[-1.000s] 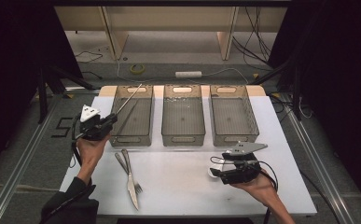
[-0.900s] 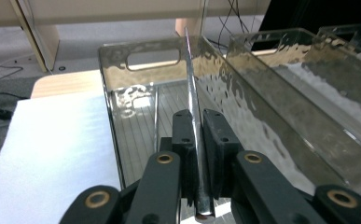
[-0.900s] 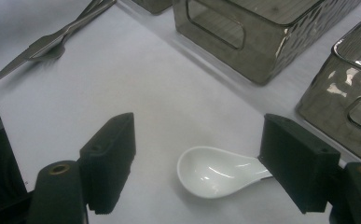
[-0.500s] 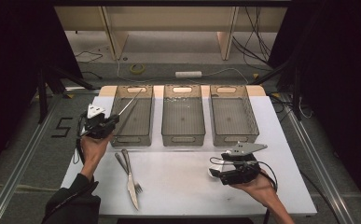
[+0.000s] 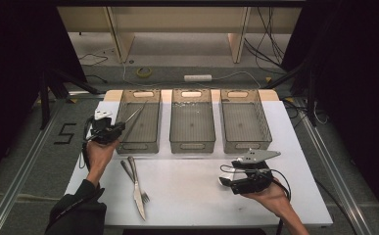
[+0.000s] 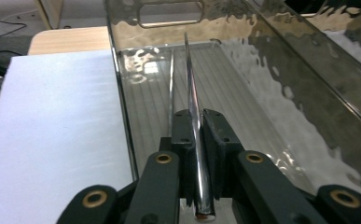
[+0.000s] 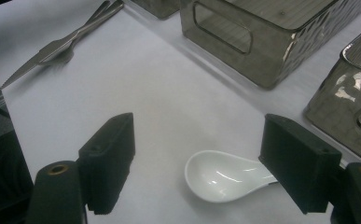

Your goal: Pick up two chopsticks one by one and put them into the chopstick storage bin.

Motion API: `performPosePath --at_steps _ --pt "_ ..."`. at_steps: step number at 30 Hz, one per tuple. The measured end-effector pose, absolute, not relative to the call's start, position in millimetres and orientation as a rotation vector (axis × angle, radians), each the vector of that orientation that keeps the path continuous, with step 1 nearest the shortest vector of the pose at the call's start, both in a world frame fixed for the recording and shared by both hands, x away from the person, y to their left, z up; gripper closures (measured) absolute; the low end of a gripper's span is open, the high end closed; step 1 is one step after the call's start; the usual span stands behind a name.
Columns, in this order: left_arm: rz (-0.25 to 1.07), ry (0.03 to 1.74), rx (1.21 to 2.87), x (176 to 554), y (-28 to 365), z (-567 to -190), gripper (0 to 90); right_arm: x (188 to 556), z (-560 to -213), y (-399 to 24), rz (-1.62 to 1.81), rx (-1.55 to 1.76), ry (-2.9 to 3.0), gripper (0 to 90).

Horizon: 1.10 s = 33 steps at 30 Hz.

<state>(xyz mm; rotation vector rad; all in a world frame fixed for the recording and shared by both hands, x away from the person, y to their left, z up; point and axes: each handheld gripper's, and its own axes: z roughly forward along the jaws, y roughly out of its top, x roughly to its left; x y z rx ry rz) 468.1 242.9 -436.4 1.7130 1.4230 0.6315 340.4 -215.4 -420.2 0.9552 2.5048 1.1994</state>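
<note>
My left gripper (image 5: 117, 128) is shut on the handle of a thin metal utensil (image 5: 133, 115). The utensil slants up and right over the left clear bin (image 5: 139, 146). In the left gripper view the utensil (image 6: 190, 79) stands edge-on between the jaws of the left gripper (image 6: 197, 117) and points along the bin's ribbed floor (image 6: 243, 93). Low on the right, my right gripper (image 5: 232, 182) stands open over the table. A white spoon (image 7: 220, 176) lies on the sheet between its jaws, its handle hidden behind the right-hand jaw of the right gripper (image 7: 199, 133).
Three clear bins stand in a row: the left one, the middle bin (image 5: 191, 146) and the right bin (image 5: 248, 143). A knife (image 5: 138, 199) and a fork (image 5: 130, 172) lie crossed on the white table (image 5: 192, 205), left of centre. Dark floor surrounds the table.
My left gripper has shifted slightly right and down, and the utensil's tip has sunk toward the left bin. The right gripper has stayed where it was.
</note>
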Motion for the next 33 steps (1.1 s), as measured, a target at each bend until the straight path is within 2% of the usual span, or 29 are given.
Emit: performPosePath --at_steps 2,6,10,15,22,33 --pt "0.612 1.421 1.714 467 242 -434 71.1 340 -420 -215 1.198 0.954 2.505 27.0" --pt "0.672 1.413 1.724 464 233 -427 47.1 340 -418 -217 1.203 0.953 2.498 27.1" --pt "0.663 1.396 1.732 460 227 -423 35.1 342 -417 -220 1.193 0.981 2.483 27.1" --pt "0.591 1.341 1.714 449 222 -417 28.6 346 -417 -220 1.145 1.050 2.453 27.1" --pt "0.565 1.269 1.695 429 210 -412 22.6 353 -418 -223 1.100 1.180 2.385 27.1" --pt "0.556 1.198 1.738 401 191 -410 19.3 363 -425 -226 1.000 1.310 2.334 27.1"
